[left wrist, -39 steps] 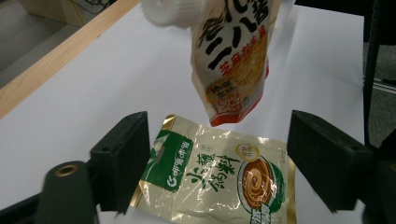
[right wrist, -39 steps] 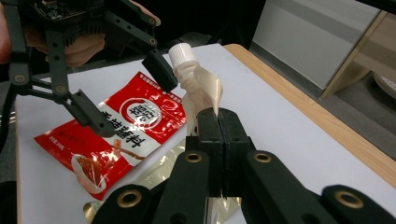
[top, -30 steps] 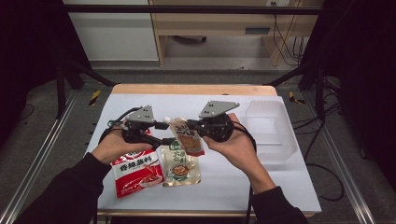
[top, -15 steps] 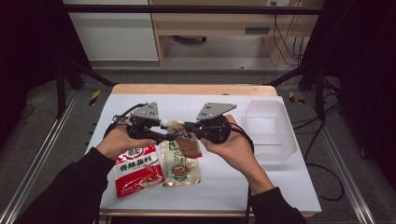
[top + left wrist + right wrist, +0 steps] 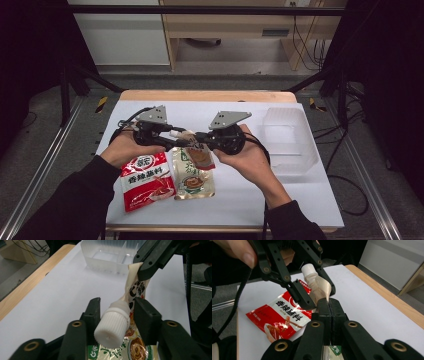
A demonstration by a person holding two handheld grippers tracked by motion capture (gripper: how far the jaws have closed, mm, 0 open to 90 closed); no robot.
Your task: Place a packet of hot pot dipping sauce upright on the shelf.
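Two grippers hold up one pouch (image 5: 201, 156) mid-frame. Right gripper (image 5: 329, 304) pinches its top edge tight. Left gripper (image 5: 116, 315) has just been closing around the white cap (image 5: 113, 325), barely touching. Next, I think: squeeze the cap and twist it off.

Red sachet (image 5: 146, 181), clear divided tray (image 5: 291, 140), white table (image 5: 250, 195).

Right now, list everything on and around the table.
Spouted sauce pouch: one, beige-brown, held up above the table between both tongs.
Screw cap: one, white, on the pouch spout, between the left jaws.
Red seasoning packet: one, table front left.
Green-beige packet: one, beside the red one.
Clear plastic bin: one, table right.
Table: one, white top, wood edge.
Left tongs: black, jaws just closing around the cap.
Right tongs: black, shut on the pouch's edge.
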